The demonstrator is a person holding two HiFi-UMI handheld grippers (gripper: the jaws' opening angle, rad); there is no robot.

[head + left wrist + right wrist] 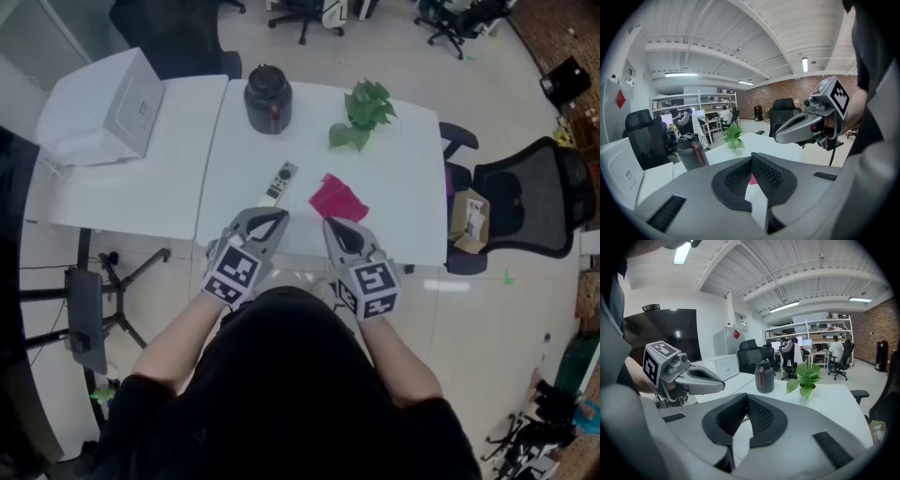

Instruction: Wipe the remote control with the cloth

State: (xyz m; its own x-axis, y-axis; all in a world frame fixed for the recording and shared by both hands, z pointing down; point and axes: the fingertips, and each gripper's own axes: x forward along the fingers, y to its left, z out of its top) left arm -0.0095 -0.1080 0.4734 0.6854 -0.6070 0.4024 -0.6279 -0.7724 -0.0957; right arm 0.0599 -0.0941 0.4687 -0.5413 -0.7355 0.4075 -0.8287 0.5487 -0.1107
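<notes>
A slim grey remote control (279,182) lies on the white table (403,234), angled toward the far right. To its right lies a crumpled pink cloth (337,199); a sliver of the cloth (753,179) peeks out behind the left gripper's jaws. My left gripper (273,223) hovers at the table's near edge, just short of the remote, shut and empty. Just short of the cloth, my right gripper (335,230) hovers beside it, shut and empty too. Each gripper shows in the other's view: the right gripper (780,136) and the left gripper (719,383).
A dark flask (267,97) and a small green plant (361,114) stand at the table's far side. A white box (103,105) sits on the left table. A black office chair (530,199) and a cardboard box (469,220) stand to the right.
</notes>
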